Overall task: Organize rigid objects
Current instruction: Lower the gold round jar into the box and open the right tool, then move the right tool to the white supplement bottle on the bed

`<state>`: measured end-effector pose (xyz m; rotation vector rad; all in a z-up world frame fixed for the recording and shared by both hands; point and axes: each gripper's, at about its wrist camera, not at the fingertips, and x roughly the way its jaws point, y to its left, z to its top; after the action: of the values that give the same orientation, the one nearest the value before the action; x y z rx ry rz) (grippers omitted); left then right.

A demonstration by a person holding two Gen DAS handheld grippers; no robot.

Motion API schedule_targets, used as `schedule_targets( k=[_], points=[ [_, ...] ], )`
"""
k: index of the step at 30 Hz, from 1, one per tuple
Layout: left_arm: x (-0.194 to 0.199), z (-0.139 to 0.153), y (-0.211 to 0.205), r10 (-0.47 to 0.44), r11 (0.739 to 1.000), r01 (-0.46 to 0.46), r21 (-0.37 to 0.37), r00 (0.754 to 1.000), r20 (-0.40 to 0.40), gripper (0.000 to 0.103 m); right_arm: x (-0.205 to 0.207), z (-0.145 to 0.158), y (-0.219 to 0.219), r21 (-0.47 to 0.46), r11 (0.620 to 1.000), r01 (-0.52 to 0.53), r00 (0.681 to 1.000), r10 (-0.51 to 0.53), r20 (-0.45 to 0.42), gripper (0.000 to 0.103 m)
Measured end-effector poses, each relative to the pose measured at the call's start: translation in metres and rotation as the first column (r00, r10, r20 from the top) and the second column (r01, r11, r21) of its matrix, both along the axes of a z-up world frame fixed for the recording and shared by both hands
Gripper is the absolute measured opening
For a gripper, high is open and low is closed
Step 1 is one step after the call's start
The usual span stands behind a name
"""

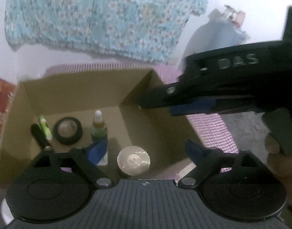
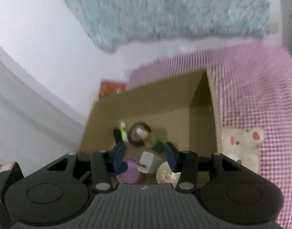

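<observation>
An open cardboard box (image 1: 79, 91) holds a black tape roll (image 1: 67, 130), a green dropper bottle (image 1: 98, 127) standing upright, a light green tube (image 1: 45, 127), a black stick (image 1: 39, 135) and a ribbed silver disc (image 1: 133, 160). My left gripper (image 1: 146, 148) hangs above the box floor, open wide, with nothing between its fingers. In the blurred right wrist view my right gripper (image 2: 145, 152) is open over the same box (image 2: 165, 103). A white plug-like block (image 2: 146, 162) and a purple thing (image 2: 129, 169) lie below it, untouched. The silver disc (image 2: 166, 174) shows by its right finger.
The box sits on a pink checked cloth (image 2: 260, 95). A white plush bear (image 2: 241, 143) lies right of the box. A red packet (image 1: 1, 103) is behind its left side. A flowered blue cloth (image 1: 107, 19) hangs on the wall. The other tool's black body (image 1: 231, 76) crosses above the box's right wall.
</observation>
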<state>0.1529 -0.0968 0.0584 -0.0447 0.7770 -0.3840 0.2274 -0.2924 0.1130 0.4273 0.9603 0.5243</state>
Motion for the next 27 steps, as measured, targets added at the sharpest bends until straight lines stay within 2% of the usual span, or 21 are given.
schedule_targets(
  k=[4,7,10,12,14,18,22,27],
  points=[
    [-0.025,0.015,0.004,-0.021,1.000,0.020,0.017,0.998,0.062,0.101,-0.037,0.021,-0.014,0.055,0.995,0.087,0.993,-0.090,0.070,0.063],
    [-0.046,0.022,0.014,-0.014,0.999,0.011,0.040,0.996,0.084,0.102,-0.062,0.033,-0.021,0.067,0.989,0.131,0.986,-0.137,0.098,0.075],
    [-0.066,0.024,0.028,0.004,0.999,-0.009,0.053,0.996,0.091,0.102,-0.086,0.042,-0.025,0.032,0.985,0.168,0.977,-0.171,0.129,0.084],
    [-0.076,0.023,0.037,0.018,0.998,-0.023,0.059,0.996,0.084,0.102,-0.102,0.047,-0.024,-0.011,0.980,0.196,0.971,-0.193,0.144,0.097],
    [-0.088,0.022,0.046,0.039,0.997,-0.044,0.060,0.997,0.072,0.102,-0.115,0.050,-0.020,-0.054,0.974,0.220,0.964,-0.209,0.163,0.101],
    [-0.108,0.020,0.061,0.078,0.994,-0.080,0.068,0.996,0.039,0.102,-0.148,0.056,-0.010,-0.170,0.949,0.267,0.952,-0.233,0.197,0.103],
    [-0.125,0.020,0.077,0.123,0.990,-0.125,0.064,0.992,0.032,0.103,-0.168,0.059,0.006,-0.291,0.917,0.274,0.950,-0.211,0.231,0.103],
    [-0.138,0.019,0.094,0.170,0.983,-0.173,0.069,0.984,0.047,0.102,-0.190,0.065,0.020,-0.395,0.853,0.342,0.926,-0.233,0.298,0.103]
  ],
)
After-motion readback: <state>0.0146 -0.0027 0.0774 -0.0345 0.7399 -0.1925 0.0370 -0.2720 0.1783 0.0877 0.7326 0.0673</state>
